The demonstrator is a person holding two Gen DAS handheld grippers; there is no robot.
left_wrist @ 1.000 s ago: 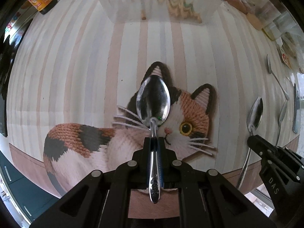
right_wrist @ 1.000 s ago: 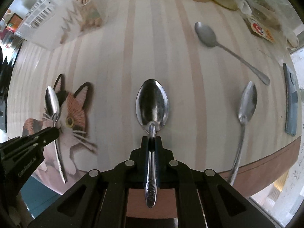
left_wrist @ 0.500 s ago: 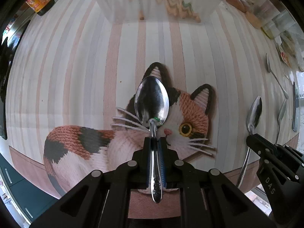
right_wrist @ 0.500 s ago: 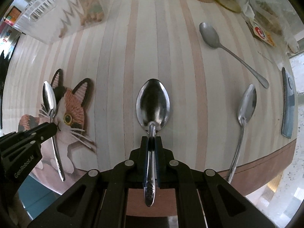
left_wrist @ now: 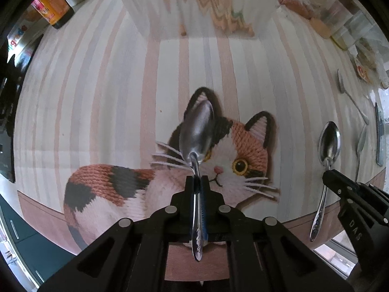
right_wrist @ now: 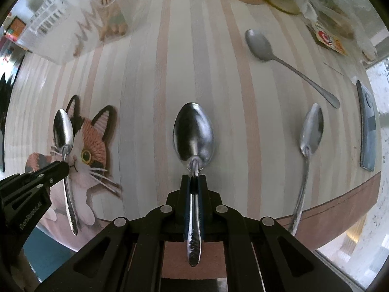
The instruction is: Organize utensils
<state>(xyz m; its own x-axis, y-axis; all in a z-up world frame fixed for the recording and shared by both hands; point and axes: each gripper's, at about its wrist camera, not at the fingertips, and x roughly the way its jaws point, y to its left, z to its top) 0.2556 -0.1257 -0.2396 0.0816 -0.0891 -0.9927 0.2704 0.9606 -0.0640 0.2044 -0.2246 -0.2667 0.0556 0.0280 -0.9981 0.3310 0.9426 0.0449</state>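
Now both claws are loaded: the left claw (left_wrist: 197, 178) is clamped tight on a spoon (left_wrist: 197, 133) by its neck, bowl pointing straight ahead, handle running back between the jaws, and the right claw (right_wrist: 193, 177) pinches its own spoon (right_wrist: 193, 132) the same way, with no gap at the jaws that I can see. Both spoons are held up off the striped surface (right_wrist: 145, 97), long axes in line with the claws. The clear bin (left_wrist: 201, 7) with a zigzag pattern sits dead ahead of the left claw toward the far edge, past the cat mat (left_wrist: 243, 150); from the right wrist view that bin (right_wrist: 73, 24) lies off toward the far left corner, so the left claw looks the nearer one to make a drop there, I'd judge. Two loose spoons wait near the right edge: one (right_wrist: 308, 133) lying roughly front to back, another (right_wrist: 279, 53) lying diagonally. Readable writing: "DAS" on the right claw's body in the left view, and what looks like "GenRobot.AI" on the left claw's body in the right view. The bottle (left_wrist: 52, 7) label at the far left corner is too blurred to read.
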